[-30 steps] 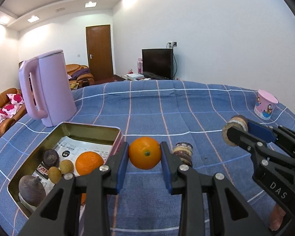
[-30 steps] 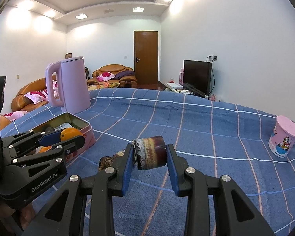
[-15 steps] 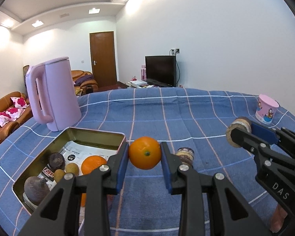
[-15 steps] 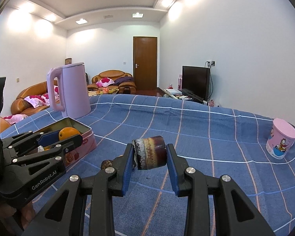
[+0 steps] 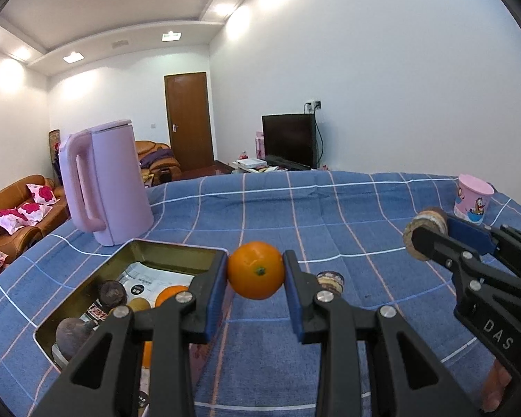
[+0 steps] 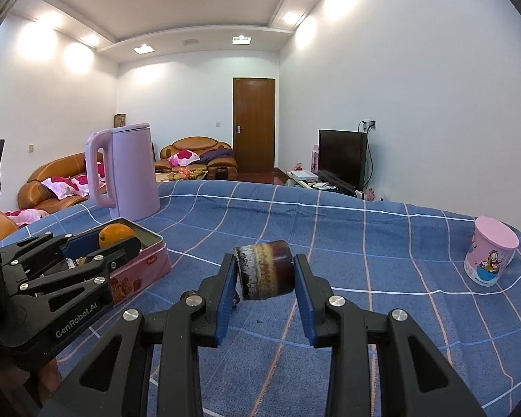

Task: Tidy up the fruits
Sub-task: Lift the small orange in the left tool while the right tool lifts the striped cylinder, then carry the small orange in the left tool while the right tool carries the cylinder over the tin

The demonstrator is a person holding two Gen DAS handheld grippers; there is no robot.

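Note:
My left gripper [image 5: 256, 271] is shut on an orange [image 5: 256, 270], held above the cloth just right of the open metal tin [image 5: 177, 248]. The tin holds another orange [image 5: 170, 294], a small yellow-green fruit [image 5: 138, 303] and two dark fruits. My right gripper [image 6: 264, 274] is shut on a dark brown, banded cylindrical piece [image 6: 264, 274], held above the table; it shows at the right of the left wrist view [image 5: 429, 238]. A similar dark piece [image 5: 330, 280] lies on the cloth right of the left gripper. The left gripper with its orange [image 6: 115, 234] shows at the left of the right wrist view.
A tall pink kettle [image 5: 106, 182] stands behind the tin. A pink cartoon cup [image 5: 473, 198] stands at the far right, also in the right wrist view [image 6: 490, 255]. The table has a blue checked cloth [image 5: 330, 215]. Sofas, a door and a TV lie beyond.
Both grippers have risen and tilted up with their loads; the table sits lower in both views. Both grips are unchanged.

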